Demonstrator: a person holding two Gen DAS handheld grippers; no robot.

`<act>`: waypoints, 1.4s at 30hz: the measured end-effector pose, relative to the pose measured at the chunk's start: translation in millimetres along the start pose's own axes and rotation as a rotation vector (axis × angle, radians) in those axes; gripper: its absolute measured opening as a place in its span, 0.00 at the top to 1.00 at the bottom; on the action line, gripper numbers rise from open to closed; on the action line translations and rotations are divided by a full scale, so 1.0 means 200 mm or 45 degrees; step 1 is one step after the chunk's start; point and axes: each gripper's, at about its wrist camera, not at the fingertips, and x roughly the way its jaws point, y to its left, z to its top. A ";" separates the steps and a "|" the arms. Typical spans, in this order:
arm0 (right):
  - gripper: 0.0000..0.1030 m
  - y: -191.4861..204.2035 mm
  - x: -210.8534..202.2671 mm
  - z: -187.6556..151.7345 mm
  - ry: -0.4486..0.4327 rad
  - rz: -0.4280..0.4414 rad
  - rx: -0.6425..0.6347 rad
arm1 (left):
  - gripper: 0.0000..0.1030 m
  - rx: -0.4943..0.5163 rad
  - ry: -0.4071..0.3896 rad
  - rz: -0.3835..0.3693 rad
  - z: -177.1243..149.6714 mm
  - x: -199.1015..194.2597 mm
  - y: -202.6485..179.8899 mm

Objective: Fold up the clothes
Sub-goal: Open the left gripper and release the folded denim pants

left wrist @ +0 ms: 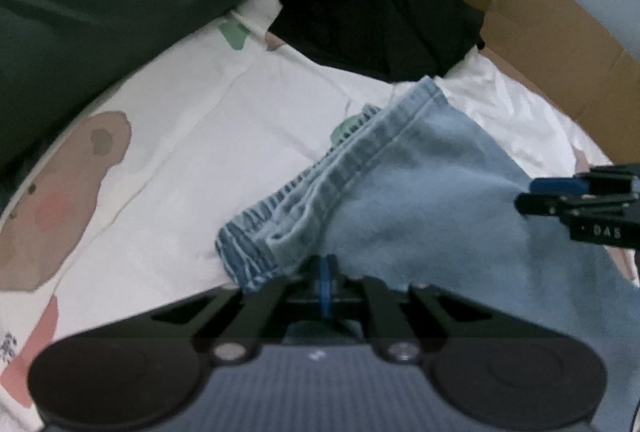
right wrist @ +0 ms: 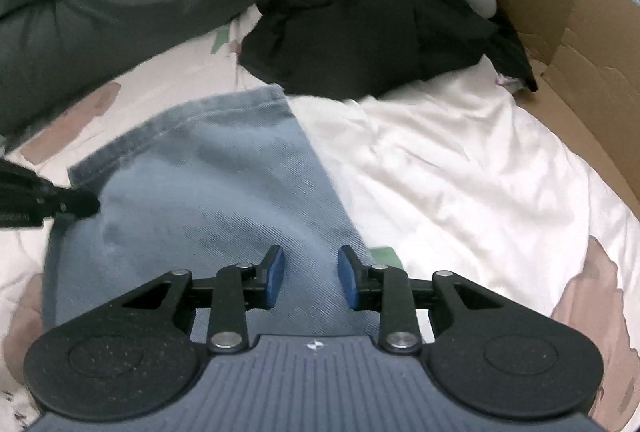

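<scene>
The left gripper (left wrist: 327, 274) pinches the jeans' hem (left wrist: 304, 192), probably anchoring it; the right gripper (right wrist: 310, 282) hovers open above the denim.

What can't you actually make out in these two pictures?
- Left wrist view: the left gripper hides the denim garment's near edge.
- Right wrist view: the right gripper's body covers the denim's lower part.
- Both views: the black clothing pile is too dark and crumpled to identify.
- The cardboard box is cut off by the edge.
</scene>
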 end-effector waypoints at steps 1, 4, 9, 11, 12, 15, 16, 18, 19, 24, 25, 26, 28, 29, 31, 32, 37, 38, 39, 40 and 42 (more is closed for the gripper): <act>0.64 0.00 0.02 -0.02 0.000 -0.014 -0.009 | 0.97 0.000 0.001 0.010 0.01 0.01 0.00; 0.52 -0.01 0.05 -0.03 0.006 -0.057 0.003 | 0.97 -0.060 0.034 0.037 0.05 0.01 -0.02; 0.54 -0.08 -0.09 0.02 -0.021 0.027 0.043 | 0.86 -0.040 0.109 0.056 0.10 -0.08 -0.08; 0.54 -0.11 -0.20 0.02 -0.042 0.036 0.086 | 0.67 -0.033 0.132 0.036 0.12 -0.14 -0.10; 0.54 -0.12 -0.25 0.00 -0.054 0.034 0.094 | 0.63 -0.021 0.133 0.025 0.13 -0.18 -0.12; 0.54 -0.12 -0.39 -0.05 -0.067 0.047 0.076 | 0.60 0.035 0.126 0.048 0.15 -0.28 -0.17; 0.54 -0.12 -0.44 -0.06 -0.070 0.040 0.067 | 0.59 0.053 0.122 0.061 0.15 -0.31 -0.19; 0.54 -0.14 -0.53 -0.08 -0.082 0.049 0.059 | 0.58 0.049 0.105 0.078 0.17 -0.38 -0.20; 0.54 -0.15 -0.58 -0.10 -0.094 0.040 0.052 | 0.55 0.045 0.097 0.087 0.17 -0.41 -0.21; 0.54 -0.18 -0.75 -0.24 -0.148 0.009 0.101 | 0.50 0.083 0.071 0.108 0.19 -0.52 -0.29; 0.54 -0.18 -0.77 -0.28 -0.153 0.001 0.102 | 0.50 0.093 0.063 0.106 0.18 -0.52 -0.31; 0.54 -0.19 -0.78 -0.32 -0.159 -0.005 0.110 | 0.50 0.100 0.055 0.104 0.17 -0.53 -0.33; 0.54 -0.19 -0.81 -0.39 -0.165 -0.018 0.116 | 0.49 0.089 0.040 0.093 0.15 -0.52 -0.36; 0.54 -0.19 -0.83 -0.42 -0.164 -0.029 0.114 | 0.48 0.079 0.033 0.085 0.14 -0.52 -0.37; 0.54 -0.21 -0.86 -0.48 -0.156 -0.063 0.157 | 0.44 0.050 0.027 0.067 0.10 -0.51 -0.39; 0.54 -0.21 -0.88 -0.52 -0.151 -0.071 0.173 | 0.44 0.051 0.025 0.058 0.08 -0.51 -0.40; 0.54 -0.18 -0.96 -0.73 -0.109 -0.121 0.223 | 0.43 0.118 0.060 0.025 -0.02 -0.46 -0.49; 0.54 -0.18 -0.97 -0.77 -0.102 -0.128 0.242 | 0.43 0.127 0.065 0.019 -0.04 -0.46 -0.51; 0.54 -0.17 -0.97 -0.81 -0.098 -0.142 0.269 | 0.43 0.129 0.070 0.011 -0.07 -0.45 -0.52; 0.54 -0.17 -0.96 -0.85 -0.084 -0.157 0.306 | 0.43 0.133 0.076 0.003 -0.09 -0.44 -0.54; 0.54 -0.14 -0.95 -0.93 -0.039 -0.166 0.316 | 0.44 0.163 0.106 -0.021 -0.14 -0.41 -0.58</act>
